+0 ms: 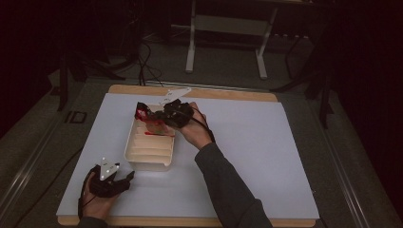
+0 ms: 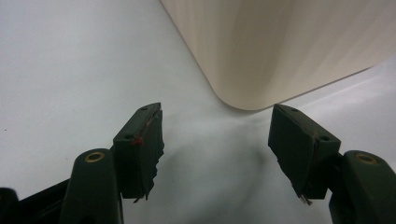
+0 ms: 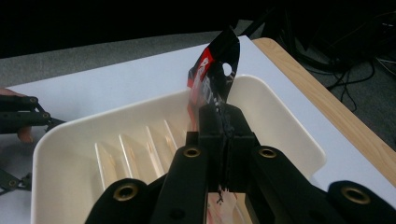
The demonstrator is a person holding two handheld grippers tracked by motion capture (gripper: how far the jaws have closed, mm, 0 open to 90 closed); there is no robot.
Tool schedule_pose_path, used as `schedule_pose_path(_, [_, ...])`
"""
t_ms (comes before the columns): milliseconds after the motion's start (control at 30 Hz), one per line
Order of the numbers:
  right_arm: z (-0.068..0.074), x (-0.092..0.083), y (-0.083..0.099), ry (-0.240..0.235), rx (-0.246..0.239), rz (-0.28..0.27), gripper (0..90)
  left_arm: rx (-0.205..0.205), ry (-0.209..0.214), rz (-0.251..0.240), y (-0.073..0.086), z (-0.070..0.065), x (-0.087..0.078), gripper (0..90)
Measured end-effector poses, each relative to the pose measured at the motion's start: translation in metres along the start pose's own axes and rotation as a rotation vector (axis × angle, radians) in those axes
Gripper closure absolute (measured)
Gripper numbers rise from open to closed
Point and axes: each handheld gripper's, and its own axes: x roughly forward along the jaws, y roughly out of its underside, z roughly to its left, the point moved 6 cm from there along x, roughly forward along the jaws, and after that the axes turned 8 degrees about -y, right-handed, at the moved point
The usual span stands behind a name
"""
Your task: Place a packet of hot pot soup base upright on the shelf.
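On the white worktop (image 1: 266,152) stands a cream ridged tray (image 1: 148,159), the right claw (image 3: 223,122) clamped on a black-and-red packet (image 3: 215,70) above its far end, the left claw (image 2: 217,140) spread apart just beside its near corner.

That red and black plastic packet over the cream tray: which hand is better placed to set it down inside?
Right. The right gripper is shut on the red and black plastic packet above the cream ridged plastic tray; the left gripper rests open outside the tray's near corner.
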Motion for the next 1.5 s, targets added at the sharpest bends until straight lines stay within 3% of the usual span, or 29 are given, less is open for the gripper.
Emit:
schedule_pose_path(1067, [0.009,0.018,-0.002,-0.028,0.013,-0.018,88.2,-0.001,0.002,-0.001,0.0,0.0,0.0,35.5])
schedule_pose_path(1500, [0.009,0.017,0.003,-0.03,0.025,-0.033,88.2,0.0,0.001,-0.001,0.0,0.0,0.0,35.5])
